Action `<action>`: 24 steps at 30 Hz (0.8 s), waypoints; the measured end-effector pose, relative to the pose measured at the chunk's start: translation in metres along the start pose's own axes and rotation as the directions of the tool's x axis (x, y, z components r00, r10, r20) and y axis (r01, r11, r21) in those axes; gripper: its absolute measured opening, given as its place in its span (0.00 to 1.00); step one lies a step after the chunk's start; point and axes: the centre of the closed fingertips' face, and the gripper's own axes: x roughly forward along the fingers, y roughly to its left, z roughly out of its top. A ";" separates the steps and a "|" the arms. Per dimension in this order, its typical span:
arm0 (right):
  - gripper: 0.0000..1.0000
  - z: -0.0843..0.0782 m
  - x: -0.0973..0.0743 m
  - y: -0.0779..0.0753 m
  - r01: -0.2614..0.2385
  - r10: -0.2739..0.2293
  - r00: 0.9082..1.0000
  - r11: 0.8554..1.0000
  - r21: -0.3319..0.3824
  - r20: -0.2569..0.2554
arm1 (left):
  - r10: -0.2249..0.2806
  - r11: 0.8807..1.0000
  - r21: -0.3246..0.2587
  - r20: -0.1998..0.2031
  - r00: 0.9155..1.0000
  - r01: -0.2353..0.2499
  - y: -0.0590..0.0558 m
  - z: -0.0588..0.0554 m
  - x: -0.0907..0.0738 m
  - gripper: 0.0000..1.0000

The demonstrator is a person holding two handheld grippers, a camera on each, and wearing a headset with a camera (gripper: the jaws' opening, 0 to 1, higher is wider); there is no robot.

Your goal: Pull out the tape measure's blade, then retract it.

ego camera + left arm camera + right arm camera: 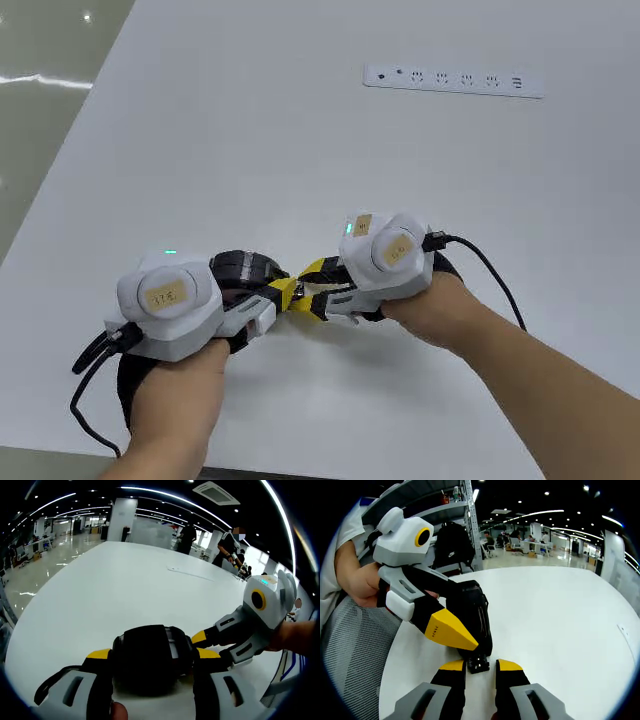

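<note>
**Head view: two grippers meet on the tape measure, blade not yet drawn**

- Nearest: the left gripper (272, 292) clamps the tape measure (245, 268) by its black case. In the left gripper view a yellow tip presses each side of the case.
- Facing it, tip to tip: the right gripper (480, 667). Its jaws are drawn nearly together with the small black blade tab (478, 661) between them. This reads as a pinch on the tab.
- No length of blade shows between the tab and the case mouth.
- The case sits low over the white table (300, 150), close in front of the person. I cannot tell whether it rests on the surface.
- Far side of the table: a power strip (453, 80), well apart from the work.

Handling, as judged:
- The case looks hard and compact, with some heft. Its rounded shell could twist in the jaws, so the hold belongs across its widest part.
- The blade is likely thin and springy. It should stay stiff along a straight pull but kink if bent sideways.
- The tab is the only sound place to grip the blade. It is small and easy to lose.
- The return spring will probably tug back, so the blade should be eased in rather than let go.
</note>
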 end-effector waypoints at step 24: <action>0.50 -0.002 -0.041 0.000 0.080 -0.086 0.995 0.992 0.093 0.059 | -0.076 0.986 0.151 0.030 0.997 0.071 0.002 0.011 -0.024 0.64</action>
